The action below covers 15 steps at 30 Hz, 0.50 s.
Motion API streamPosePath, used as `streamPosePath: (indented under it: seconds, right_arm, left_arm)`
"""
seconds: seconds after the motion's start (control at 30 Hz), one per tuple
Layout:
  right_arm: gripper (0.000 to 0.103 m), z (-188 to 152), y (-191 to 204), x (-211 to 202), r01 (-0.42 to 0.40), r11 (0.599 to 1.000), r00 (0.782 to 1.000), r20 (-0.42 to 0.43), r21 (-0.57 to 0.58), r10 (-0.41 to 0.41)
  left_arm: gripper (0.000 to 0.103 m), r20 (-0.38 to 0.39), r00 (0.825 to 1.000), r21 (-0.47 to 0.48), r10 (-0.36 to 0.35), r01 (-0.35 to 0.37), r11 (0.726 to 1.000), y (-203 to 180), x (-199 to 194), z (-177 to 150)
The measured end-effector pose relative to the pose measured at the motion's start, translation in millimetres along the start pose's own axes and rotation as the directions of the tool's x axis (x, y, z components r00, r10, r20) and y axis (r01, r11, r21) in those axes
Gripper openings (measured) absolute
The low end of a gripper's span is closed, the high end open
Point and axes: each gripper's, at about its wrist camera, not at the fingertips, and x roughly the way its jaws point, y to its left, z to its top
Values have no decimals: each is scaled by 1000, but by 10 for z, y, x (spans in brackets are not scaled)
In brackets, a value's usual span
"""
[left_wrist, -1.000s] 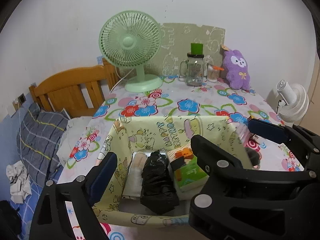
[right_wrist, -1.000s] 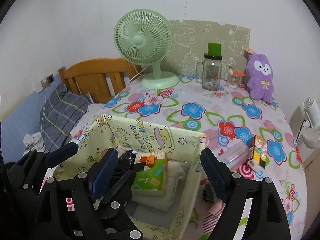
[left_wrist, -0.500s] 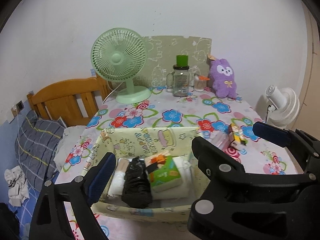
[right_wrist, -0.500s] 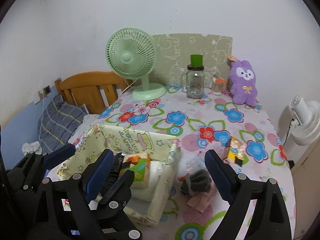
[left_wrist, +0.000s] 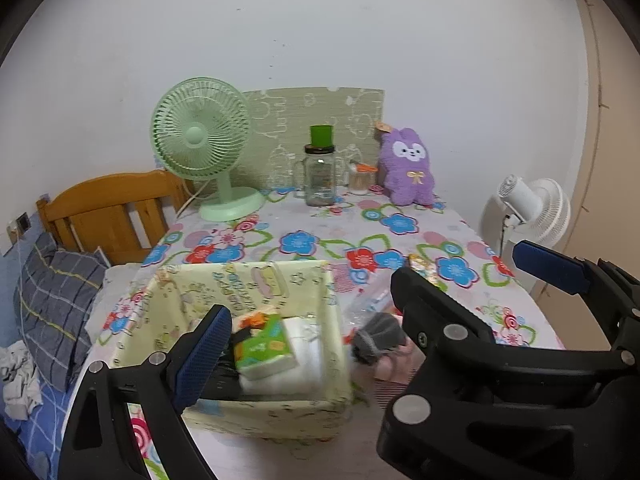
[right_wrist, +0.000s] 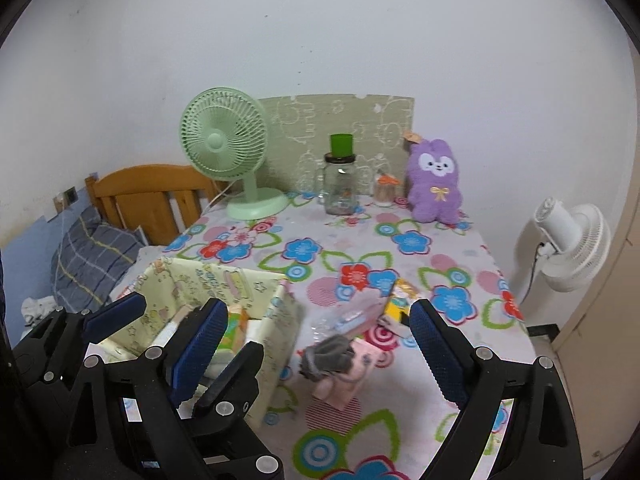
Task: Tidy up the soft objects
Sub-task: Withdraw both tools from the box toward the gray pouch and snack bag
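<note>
tools, left [left_wrist: 312, 340] and right [right_wrist: 316, 342], gape wide, empty; grey sock [right_wrist: 330, 356], perhaps, beside bin wall [right_wrist: 280, 332].

The fabric bin [left_wrist: 256, 280] is pretty smeared, and a gripper finger [left_wrist: 202, 350] hides the black bundle [left_wrist: 224, 372] inside. Can't make out that clear wrapper [right_wrist: 352, 316] either.

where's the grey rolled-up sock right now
The grey sock lies on the floral tablecloth, partly on a pink item, just right of the yellow fabric box. In the right wrist view it sits ahead of the open jaws, nothing between them.
</note>
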Motion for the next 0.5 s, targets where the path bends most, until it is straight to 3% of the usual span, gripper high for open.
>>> streamPosePath:
  seconds: [0.5]
  right_arm:
    - [94, -275, -422, -19, 94, 995, 996, -4, 21, -94]
  left_arm:
    - [95, -23, 997, 46, -80, 81, 996, -482, 152, -170]
